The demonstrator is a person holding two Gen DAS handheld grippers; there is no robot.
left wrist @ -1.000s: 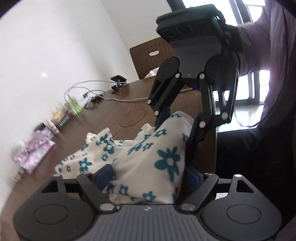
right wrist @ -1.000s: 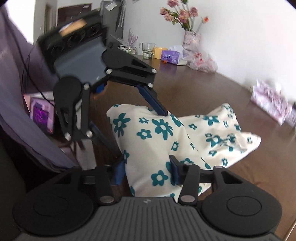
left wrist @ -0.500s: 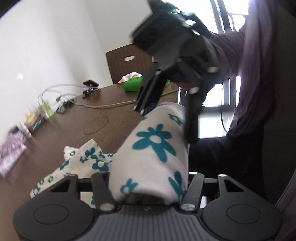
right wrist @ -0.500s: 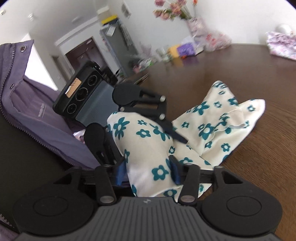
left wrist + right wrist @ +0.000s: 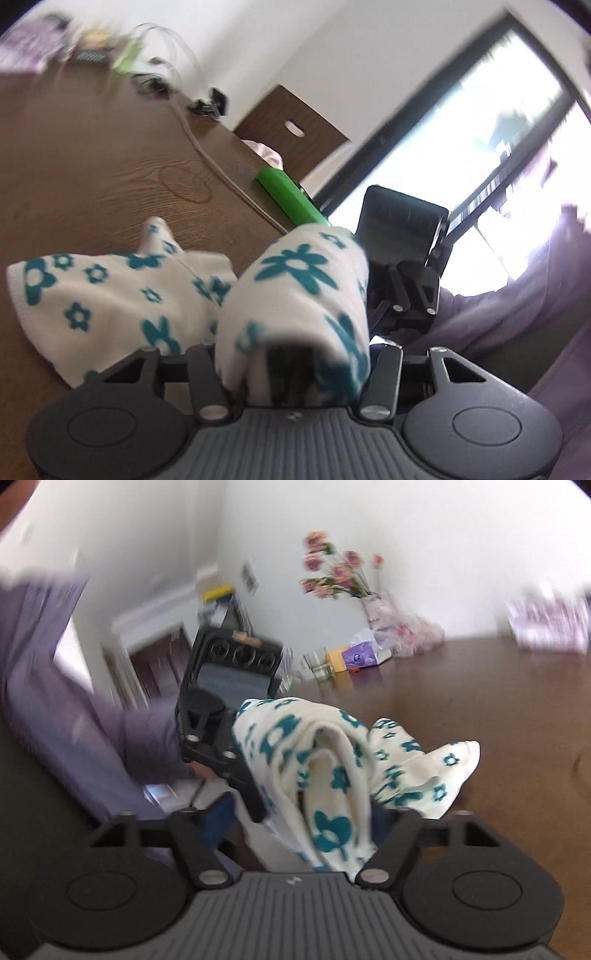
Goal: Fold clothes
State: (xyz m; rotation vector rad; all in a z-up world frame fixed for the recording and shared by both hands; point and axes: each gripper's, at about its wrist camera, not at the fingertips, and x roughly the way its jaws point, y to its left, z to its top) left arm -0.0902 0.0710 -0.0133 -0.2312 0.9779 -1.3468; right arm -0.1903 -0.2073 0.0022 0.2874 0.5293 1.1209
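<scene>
A white garment with teal flowers (image 5: 295, 295) is bunched between both grippers at the near edge of a brown wooden table (image 5: 92, 177). My left gripper (image 5: 295, 354) has the cloth filling the gap between its fingers, which are hidden under it. The right gripper's body (image 5: 399, 236) shows just beyond the cloth. In the right wrist view the garment (image 5: 332, 768) hangs folded between my right gripper's (image 5: 295, 812) fingers, its tail trailing onto the table (image 5: 498, 709). The left gripper (image 5: 221, 709) holds the far end. Both views are blurred.
A green box (image 5: 288, 192), a cable (image 5: 207, 155) and a chair back (image 5: 291, 129) lie beyond the cloth. A flower vase (image 5: 376, 605), a glass (image 5: 317, 664) and packets (image 5: 546, 624) stand along the far wall. The person's purple jacket (image 5: 55, 701) is close by.
Both grippers have swung and tilted with the cloth, lifting its near end off the table. The garment is more rolled up between them, and the views have rotated sharply.
</scene>
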